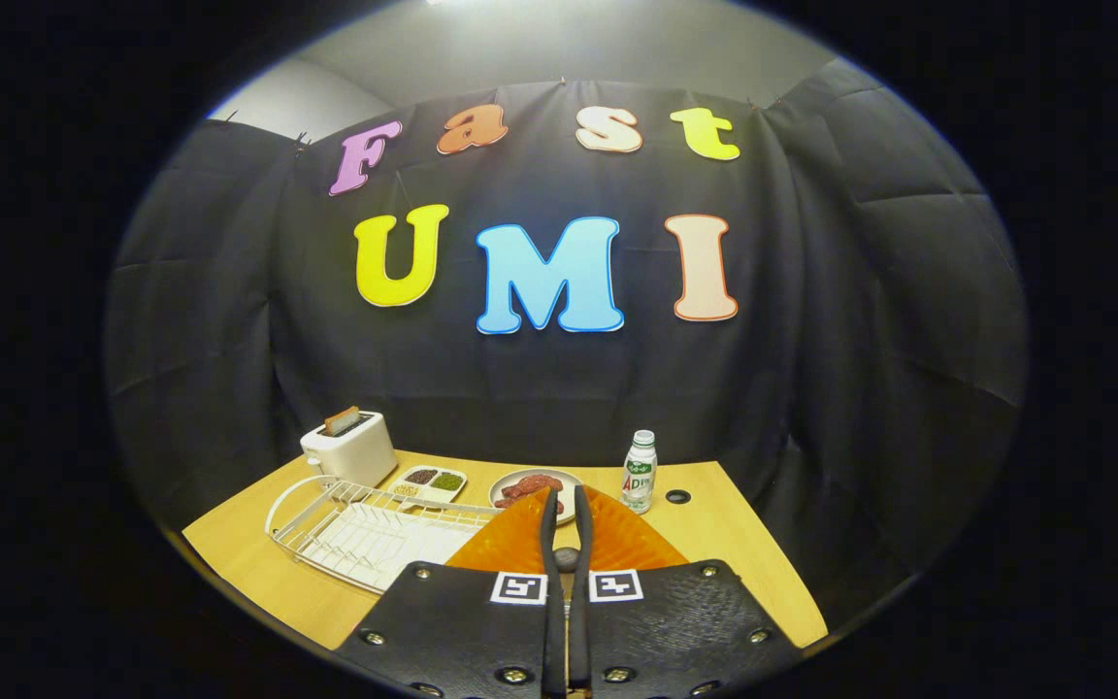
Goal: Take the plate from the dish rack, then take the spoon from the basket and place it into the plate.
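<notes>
Our claw (pixel 566 510) is clenched on the orange plate (pixel 510 544) — edge-on between the fingers, lifted clear. At ten o'clock sits the rack (pixel 365 534), emptied; we judge the plate needs setting flat next.

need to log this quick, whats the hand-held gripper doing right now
hand-held gripper: closed on the orange plate, held up just right of the dish rack.
</notes>
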